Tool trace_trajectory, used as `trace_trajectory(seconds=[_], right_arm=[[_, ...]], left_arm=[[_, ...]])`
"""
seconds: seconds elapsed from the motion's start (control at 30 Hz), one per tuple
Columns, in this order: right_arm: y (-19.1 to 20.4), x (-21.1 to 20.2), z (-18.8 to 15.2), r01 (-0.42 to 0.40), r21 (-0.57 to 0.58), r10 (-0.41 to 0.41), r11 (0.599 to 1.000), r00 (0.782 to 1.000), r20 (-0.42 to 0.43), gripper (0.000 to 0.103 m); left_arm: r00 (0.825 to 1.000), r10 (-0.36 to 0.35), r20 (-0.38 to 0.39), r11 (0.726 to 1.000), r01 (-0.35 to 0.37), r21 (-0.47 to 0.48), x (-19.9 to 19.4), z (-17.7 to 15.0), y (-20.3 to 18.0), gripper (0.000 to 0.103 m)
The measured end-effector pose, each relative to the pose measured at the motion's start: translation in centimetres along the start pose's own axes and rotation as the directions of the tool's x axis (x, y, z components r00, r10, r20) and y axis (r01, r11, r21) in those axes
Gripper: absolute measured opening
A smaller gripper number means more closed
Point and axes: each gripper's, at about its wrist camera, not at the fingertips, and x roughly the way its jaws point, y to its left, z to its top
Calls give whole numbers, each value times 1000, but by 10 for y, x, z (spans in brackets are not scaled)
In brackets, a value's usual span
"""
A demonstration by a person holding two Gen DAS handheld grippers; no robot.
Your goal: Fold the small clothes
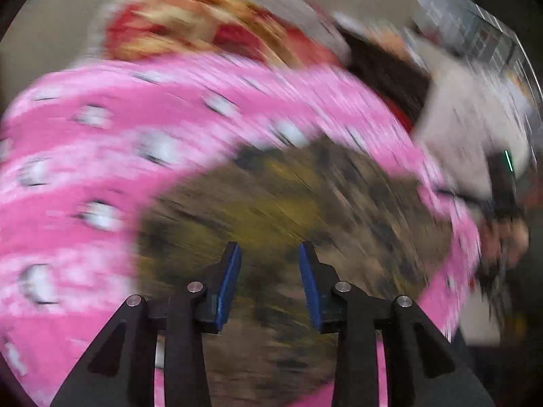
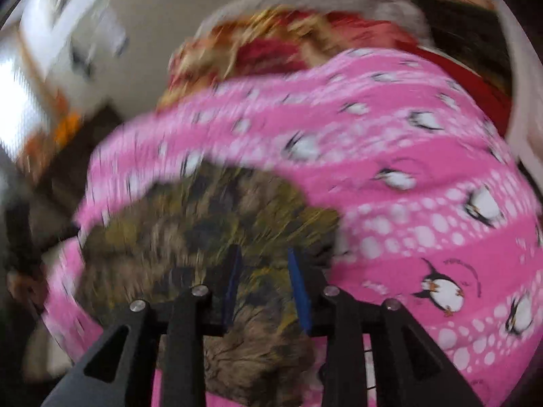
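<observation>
1. Here, the left hand-held gripper [image 1: 269,254] is released, its blue pads apart above a camouflage garment [image 1: 288,203].
2. The right hand-held gripper [image 2: 263,257] is likewise parted, with camouflage cloth [image 2: 210,224] between its pads; grip uncertain through blur.
3. The garment lies on a pink penguin-print blanket [image 2: 424,169].
4. A red-and-yellow cloth [image 2: 271,47] sits beyond.

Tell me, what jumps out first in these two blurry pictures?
The bright pink penguin-print cloth fills most of both views. On it lies a brown-and-yellow patterned garment, right ahead of both open grippers, the left gripper and the right gripper. Behind the pink cloth sits a red-and-gold fabric.
</observation>
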Motion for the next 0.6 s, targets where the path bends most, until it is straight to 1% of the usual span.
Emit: trace_trajectory(seconds=[0.03,0.07,0.1,0.13,0.17,0.2,0.23,0.27,0.3,0.33,0.37,0.4,0.43,0.47,0.5,0.53,0.6], right_arm=[[9,13,0,11,-40,-14,999,998,-59,33],[15,31,-1,30,-73,-40,997,991,-127,33],[17,46,-2,52,-92,-68,994,980,-186,33],[16,61,-3,74,-105,-98,992,966,-239,34],[16,73,-1,75,-115,-103,990,961,-258,34],[18,77,2,72,-132,-103,989,963,-248,38],[21,82,10,77,-154,-115,985,959,-259,39],[24,88,21,87,-170,-131,982,956,-263,40],[26,92,36,110,-170,-150,979,959,-242,40],[27,91,48,122,-165,-154,979,968,-198,40],[30,80,65,129,-156,-143,979,986,-81,40],[31,70,73,131,-139,-133,982,991,-5,40],[31,61,78,123,-108,-118,987,992,46,40],[29,50,82,88,-62,-83,994,992,91,41],[30,41,84,47,-33,-43,998,991,129,41],[33,36,83,42,-29,-37,999,986,160,41],[41,36,79,65,-39,-56,997,979,194,43]], left_arm=[[998,8,-62,999,-5,42,18,-4,-13,12],[991,43,-126,997,-33,74,38,-8,-21,12],[981,93,-170,993,-79,90,54,-11,-23,12],[974,130,-185,989,-114,91,66,-13,-20,12],[979,128,-160,990,-117,77,67,-9,-17,12],[981,132,-142,990,-124,66,68,-2,-14,12],[979,162,-126,986,-157,49,70,10,-7,12],[973,211,-97,977,-210,21,71,25,5,12],[963,260,-67,965,-261,-5,70,37,16,12],[945,326,-35,943,-328,-62,67,52,34,12],[925,380,-11,913,-377,-156,60,64,54,12],[914,405,9,885,-390,-254,50,70,72,12],[912,409,27,864,-378,-333,41,73,84,12],[914,402,47,851,-355,-388,33,74,92,12],[917,393,73,852,-333,-405,28,77,94,12],[916,392,88,857,-329,-395,28,79,91,12],[915,387,114,873,-324,-365,36,83,82,12]])
